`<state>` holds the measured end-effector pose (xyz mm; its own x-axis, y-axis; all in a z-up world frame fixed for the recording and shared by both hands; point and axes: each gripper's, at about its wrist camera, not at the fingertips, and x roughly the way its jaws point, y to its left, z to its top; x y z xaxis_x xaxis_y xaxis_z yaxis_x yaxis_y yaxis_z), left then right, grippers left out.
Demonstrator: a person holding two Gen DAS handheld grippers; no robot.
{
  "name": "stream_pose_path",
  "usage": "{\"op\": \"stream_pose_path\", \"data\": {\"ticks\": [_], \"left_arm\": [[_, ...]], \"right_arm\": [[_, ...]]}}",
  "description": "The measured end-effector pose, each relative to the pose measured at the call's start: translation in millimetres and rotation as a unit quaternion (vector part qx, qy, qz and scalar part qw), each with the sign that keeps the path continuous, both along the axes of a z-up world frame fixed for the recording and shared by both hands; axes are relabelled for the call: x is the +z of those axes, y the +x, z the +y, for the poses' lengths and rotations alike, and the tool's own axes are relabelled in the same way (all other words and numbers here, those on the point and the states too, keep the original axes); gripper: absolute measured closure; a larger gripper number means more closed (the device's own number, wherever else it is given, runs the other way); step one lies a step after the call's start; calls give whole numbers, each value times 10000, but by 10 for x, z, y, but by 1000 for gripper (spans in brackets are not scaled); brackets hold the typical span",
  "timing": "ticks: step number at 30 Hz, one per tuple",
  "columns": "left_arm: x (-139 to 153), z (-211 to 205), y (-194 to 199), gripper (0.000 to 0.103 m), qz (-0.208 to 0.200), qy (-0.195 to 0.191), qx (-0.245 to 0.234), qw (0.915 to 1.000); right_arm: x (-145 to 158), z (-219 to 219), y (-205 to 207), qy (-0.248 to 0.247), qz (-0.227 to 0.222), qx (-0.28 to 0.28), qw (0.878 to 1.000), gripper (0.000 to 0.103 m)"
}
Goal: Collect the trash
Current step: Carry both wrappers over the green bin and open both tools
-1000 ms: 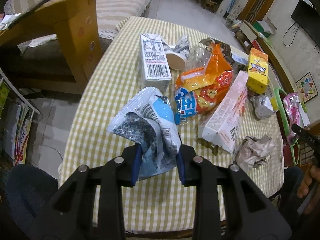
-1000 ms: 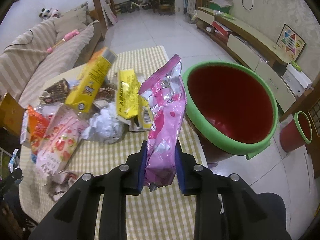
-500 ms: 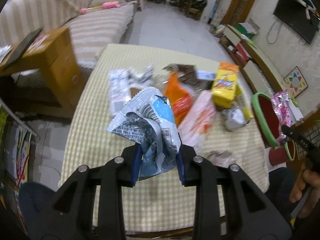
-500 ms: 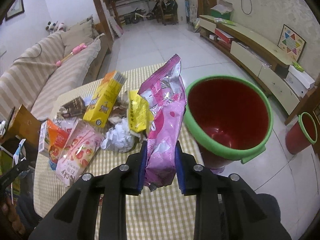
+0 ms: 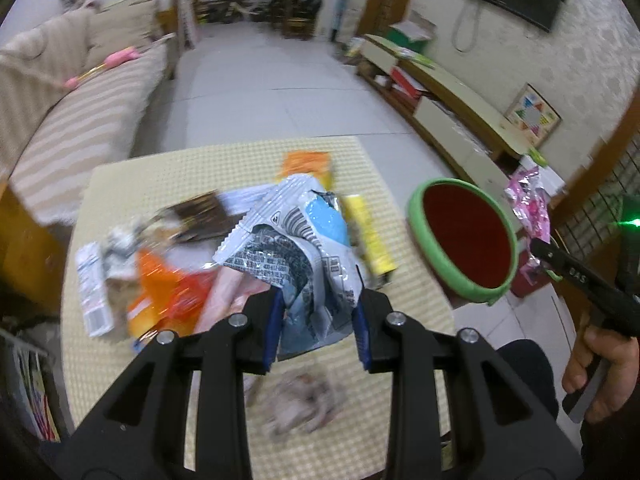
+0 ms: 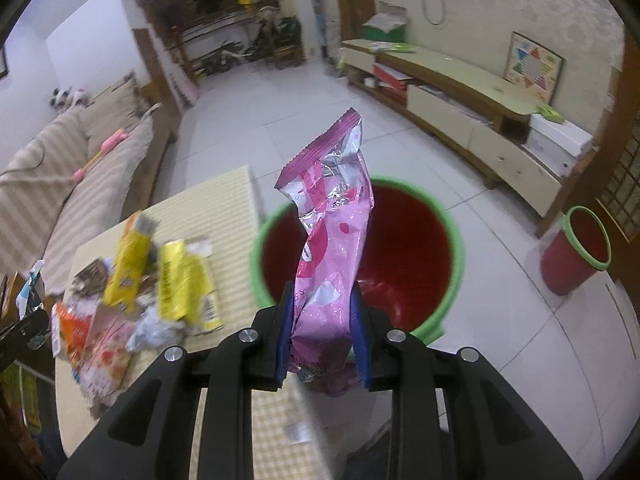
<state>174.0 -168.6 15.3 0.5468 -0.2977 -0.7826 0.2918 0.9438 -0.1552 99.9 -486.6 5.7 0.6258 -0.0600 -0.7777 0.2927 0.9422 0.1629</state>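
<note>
Holding trash w/ both: left claw (image 5: 316, 322) clamped on crumpled silver-blue wrapper (image 5: 298, 248), right claw (image 6: 322, 332) clamped on pink wrapper (image 6: 332, 248), bin (image 6: 454, 248) just ahead. Both look light, floppy, slick foil; pinch low, mid-body.

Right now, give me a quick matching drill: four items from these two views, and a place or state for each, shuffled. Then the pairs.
Items:
1. pink wrapper
2. blue-and-white wrapper
3. large red bin
4. small red bin

Places:
A. on the floor by the wooden door
B. clamped in the left tongs
C. right beside the table edge
D. clamped in the right tongs

Pairs: 1-D, 2-B, 3-C, 4-A
</note>
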Motion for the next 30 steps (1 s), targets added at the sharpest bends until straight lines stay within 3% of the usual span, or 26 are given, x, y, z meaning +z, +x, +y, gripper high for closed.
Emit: {"op": "stream_pose_path", "data": {"ticks": [11,18,24,27,30], "left_arm": [[-16,-1026,474,74,145,-324,-922,9951],[-83,-1613,669,74,442,-576,-1297,9889],[-220,-2084,816,73,733,-529,-1592,9831],[-288,-2244,874,67,816,-505,-1666,9813],[-332,-2349,913,39,900,-492,-1690,9803]], "right_arm": [[-154,-596,186,77,169,-357,9992,78],[-341,-707,340,282,289,-337,9986,78],[-453,-714,448,351,371,-241,9984,78],[-513,-715,478,377,429,-214,9981,77],[-552,-742,490,411,449,-245,9978,64]]}}
